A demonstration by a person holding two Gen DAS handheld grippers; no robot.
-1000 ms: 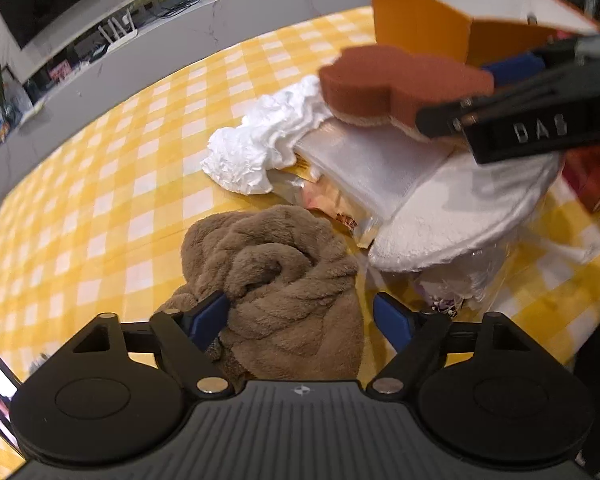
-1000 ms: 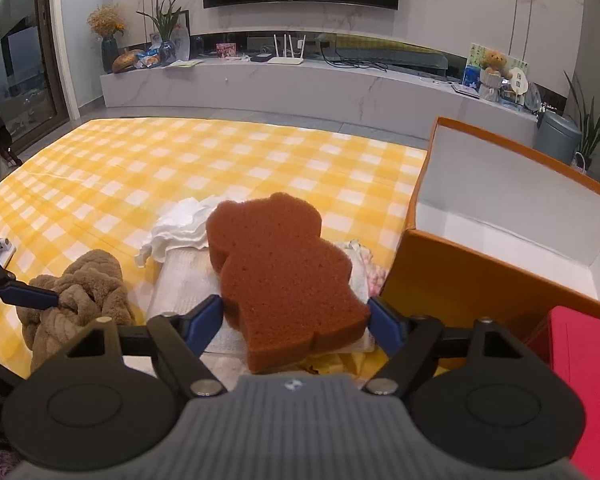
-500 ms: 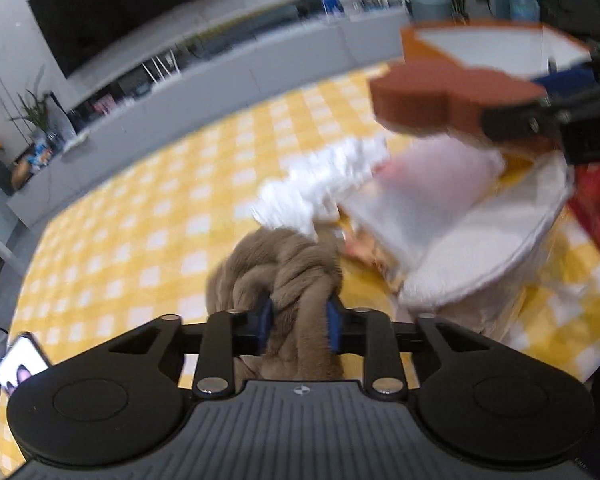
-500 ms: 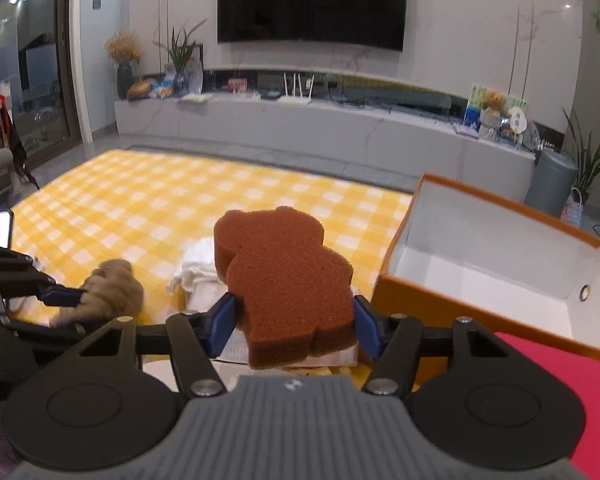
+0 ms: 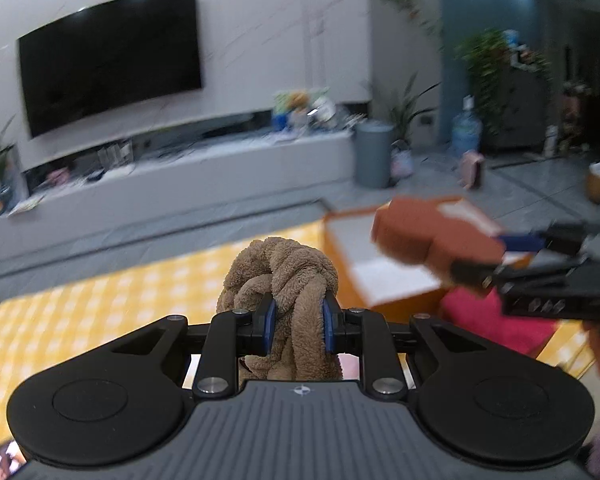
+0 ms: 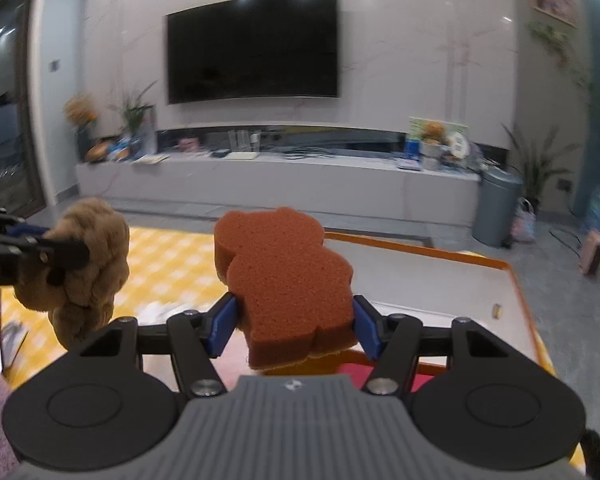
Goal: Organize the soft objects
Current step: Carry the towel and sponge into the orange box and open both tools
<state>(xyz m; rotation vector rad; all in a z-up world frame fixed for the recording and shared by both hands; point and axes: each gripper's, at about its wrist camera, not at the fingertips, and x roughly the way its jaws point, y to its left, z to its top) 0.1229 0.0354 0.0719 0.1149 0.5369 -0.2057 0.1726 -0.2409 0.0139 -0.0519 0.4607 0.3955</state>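
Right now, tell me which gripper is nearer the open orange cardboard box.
Right. The right gripper, shut on the brown bear-shaped sponge, hangs at the open orange cardboard box. The left gripper, clamping the tan twisted towel, is further left.

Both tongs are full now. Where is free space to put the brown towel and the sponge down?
The white floor of the orange box looks bare beyond the sponge. The yellow checked cloth left of the brown towel is open too. Between the box and the towel, white items make it crowded.

towels: 1 (image 5: 284,280) | sponges: 1 (image 6: 288,276) | boxes: 1 (image 6: 512,276)
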